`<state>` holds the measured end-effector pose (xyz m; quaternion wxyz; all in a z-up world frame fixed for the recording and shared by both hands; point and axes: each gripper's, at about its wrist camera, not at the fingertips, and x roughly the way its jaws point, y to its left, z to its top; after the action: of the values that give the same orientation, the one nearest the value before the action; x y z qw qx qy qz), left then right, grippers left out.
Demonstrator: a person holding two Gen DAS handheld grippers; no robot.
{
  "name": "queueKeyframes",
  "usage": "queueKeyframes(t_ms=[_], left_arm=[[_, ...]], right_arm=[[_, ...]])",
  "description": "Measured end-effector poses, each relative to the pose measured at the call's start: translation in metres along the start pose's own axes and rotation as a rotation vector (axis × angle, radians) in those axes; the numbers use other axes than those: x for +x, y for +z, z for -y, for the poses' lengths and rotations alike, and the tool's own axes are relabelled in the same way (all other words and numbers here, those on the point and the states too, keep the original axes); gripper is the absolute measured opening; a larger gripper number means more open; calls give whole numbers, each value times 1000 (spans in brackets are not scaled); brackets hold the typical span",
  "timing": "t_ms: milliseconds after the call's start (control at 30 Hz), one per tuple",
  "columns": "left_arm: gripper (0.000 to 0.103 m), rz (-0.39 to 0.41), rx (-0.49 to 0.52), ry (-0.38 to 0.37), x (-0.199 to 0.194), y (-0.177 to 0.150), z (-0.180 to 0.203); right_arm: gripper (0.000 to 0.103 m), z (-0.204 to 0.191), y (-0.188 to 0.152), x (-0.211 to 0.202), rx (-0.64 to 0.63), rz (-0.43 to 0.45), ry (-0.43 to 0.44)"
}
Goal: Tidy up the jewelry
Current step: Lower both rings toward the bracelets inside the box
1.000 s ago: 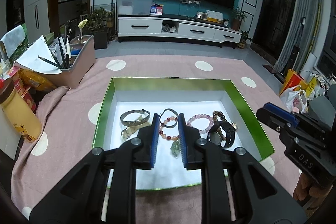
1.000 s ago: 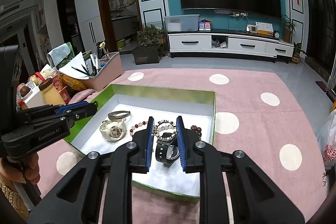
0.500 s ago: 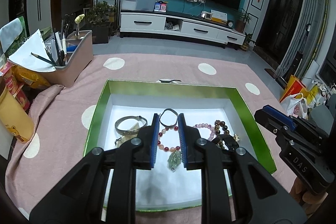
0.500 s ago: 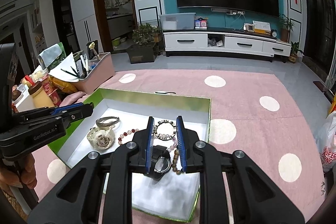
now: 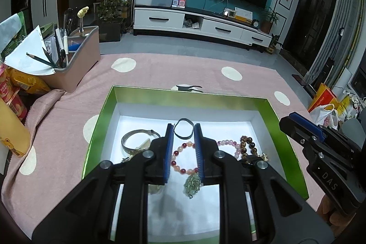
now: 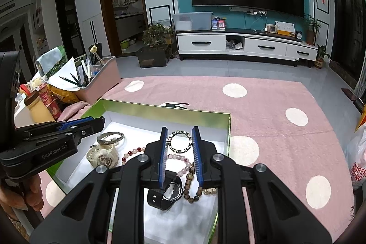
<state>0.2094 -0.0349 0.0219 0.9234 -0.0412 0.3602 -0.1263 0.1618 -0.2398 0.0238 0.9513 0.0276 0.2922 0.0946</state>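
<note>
A green box with a white floor holds the jewelry. In the left wrist view lie a silver bangle, a dark ring band, a red-and-peach bead bracelet with a green pendant, a pink bead bracelet and a brown bead bracelet. My left gripper is open and empty above the bead bracelet. My right gripper is open and empty above a black-and-white ring bracelet, a black watch and brown beads. A cream watch lies left.
The box sits on a pink cloth with cream dots. A pink organizer with pens and paper stands at the back left, with snack packs and a yellow bottle beside it. Plastic bags are at the right.
Both grippers have moved forward and lower over the box, so the jewelry lies nearer beneath the fingers. Both stay open and empty.
</note>
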Motion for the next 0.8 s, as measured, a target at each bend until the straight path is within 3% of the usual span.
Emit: queueKeyframes(t_ms=[800], left_arm=[[18,-61,-47,3,35,3,-6]], right_arm=[[21,3,-2,34,63,-103,-19]])
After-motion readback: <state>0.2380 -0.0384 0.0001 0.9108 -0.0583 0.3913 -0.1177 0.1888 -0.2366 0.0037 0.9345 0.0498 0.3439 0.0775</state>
